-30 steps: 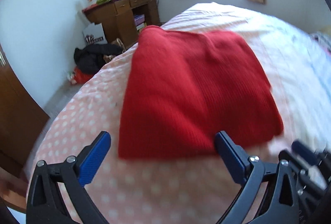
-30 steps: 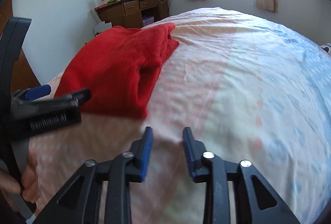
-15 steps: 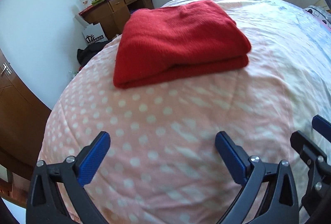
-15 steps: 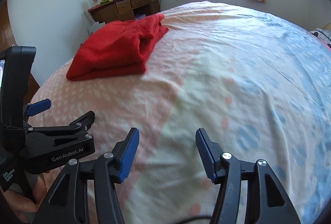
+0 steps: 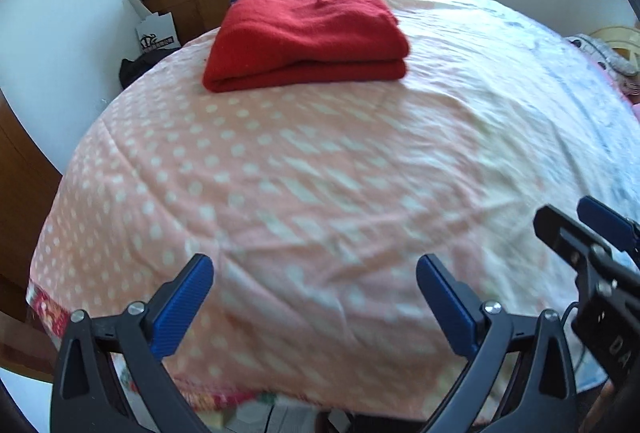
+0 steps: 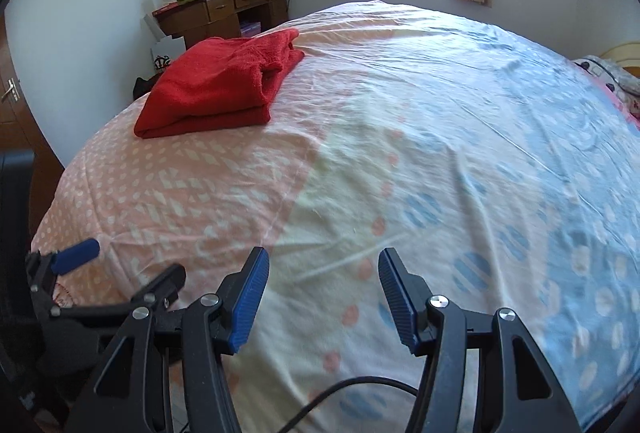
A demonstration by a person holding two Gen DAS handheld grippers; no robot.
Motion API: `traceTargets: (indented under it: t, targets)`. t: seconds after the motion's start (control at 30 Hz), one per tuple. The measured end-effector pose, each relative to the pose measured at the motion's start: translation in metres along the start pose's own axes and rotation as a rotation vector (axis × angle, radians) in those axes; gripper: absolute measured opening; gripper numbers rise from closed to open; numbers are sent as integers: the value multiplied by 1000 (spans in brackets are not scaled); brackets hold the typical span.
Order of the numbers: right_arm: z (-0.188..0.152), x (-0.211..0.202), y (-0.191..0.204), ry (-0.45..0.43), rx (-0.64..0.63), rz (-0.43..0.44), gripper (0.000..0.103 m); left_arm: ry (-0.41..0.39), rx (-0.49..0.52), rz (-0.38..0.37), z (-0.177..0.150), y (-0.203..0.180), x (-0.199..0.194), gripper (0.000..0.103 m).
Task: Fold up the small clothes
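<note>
On the far pink-dotted corner of the bed, folded red sweater, well apart from both claws. Left claw spread wide, nothing between its pads. Right claw partly spread, just been widening, likewise holding nothing.
</note>
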State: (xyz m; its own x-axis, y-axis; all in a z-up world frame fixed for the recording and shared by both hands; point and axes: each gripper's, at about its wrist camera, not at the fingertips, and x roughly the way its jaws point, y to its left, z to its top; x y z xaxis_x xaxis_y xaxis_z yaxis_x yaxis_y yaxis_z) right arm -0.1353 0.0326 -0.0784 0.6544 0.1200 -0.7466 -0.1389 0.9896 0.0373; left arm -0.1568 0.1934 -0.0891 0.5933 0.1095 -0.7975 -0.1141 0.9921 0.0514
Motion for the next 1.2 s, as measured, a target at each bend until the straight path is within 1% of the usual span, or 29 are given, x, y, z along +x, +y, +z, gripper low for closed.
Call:
traceTargets:
  t: [0.1, 0.17, 0.27, 0.37, 0.43, 0.5, 0.57, 0.7, 0.73, 0.77, 0.8, 0.87, 0.97, 1.13, 1.2]
  targets:
    - [-2, -14, 2, 30, -1, -21, 58, -15, -22, -35, -8, -1, -16, 103]
    - [-2, -21, 4, 31, -1, -22, 59, -29, -25, -50, -12, -2, -28, 103]
    - [-1, -36, 6, 22, 10, -16, 66, -49, -30, -54, -15, -2, -43, 103]
    - [3, -49, 6, 13, 28, -16, 66, -31, -52, -57, -10, -1, -52, 103]
    - [6, -61, 5, -17, 37, -35, 66, -28, -72, -94, -8, -1, -61, 103]
    - [8, -74, 4, -53, 41, -52, 67, -44, -81, -112, -6, 0, -69, 103]
    - [11, -89, 4, -99, 43, -53, 67, -91, -74, -99, -4, -1, -83, 103]
    - [14, -120, 6, -206, 41, -48, 67, -218, -46, 2, 1, -2, -112, 103]
    - [15, -124, 8, -223, 40, -46, 68, -254, -47, 27, 2, 0, -121, 103]
    - [15, -132, 9, -250, 40, -40, 70, -275, -52, 40, 3, 1, -126, 103]
    - [15, -137, 9, -271, 43, -31, 73, -290, -60, 45, 6, 4, -130, 103]
    - [15, -151, 9, -328, 46, -8, 75, -326, -84, 33, 9, 11, -138, 103]
    - [13, -168, 13, -394, 34, -11, 76, -376, -119, 14, 10, 23, -150, 103]
    - [5, -194, 21, -541, 2, -46, 76, -456, -156, 44, 10, 34, -168, 103]
    - [1, -202, 24, -589, -6, -51, 79, -482, -164, 59, 9, 37, -174, 103]
